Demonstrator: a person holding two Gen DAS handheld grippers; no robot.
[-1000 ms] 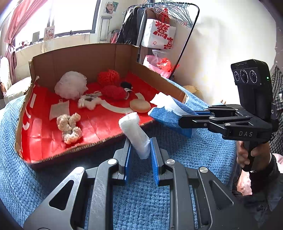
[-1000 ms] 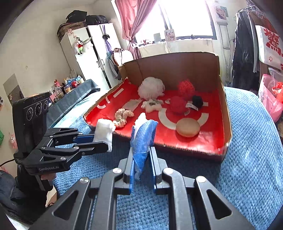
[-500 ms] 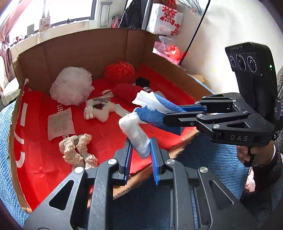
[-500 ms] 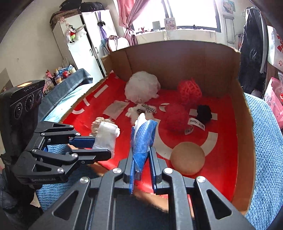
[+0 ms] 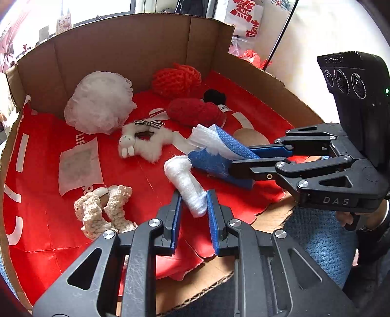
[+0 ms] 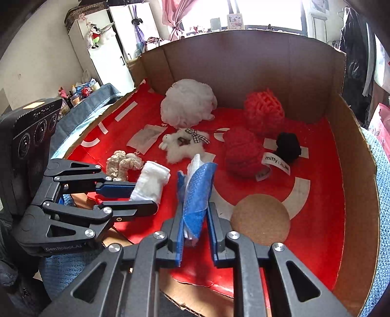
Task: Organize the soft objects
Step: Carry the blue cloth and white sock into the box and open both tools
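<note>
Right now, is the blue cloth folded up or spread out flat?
Folded. The blue cloth is doubled over a white layer and pinched between the right gripper fingers, standing up above the red box floor, not lying flat.

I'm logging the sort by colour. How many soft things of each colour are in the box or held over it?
White: 4, pouf, bunny, sachet, held roll
Red: 2, mesh ball, yarn ball
Black: 1, pompom
Cream: 1, crochet piece
Tan: 1, round pad
Blue: 1, held cloth
Total: 10

White wardrobe (image 6: 109, 46), perhaps pink curtain (image 6: 175, 14).
</note>
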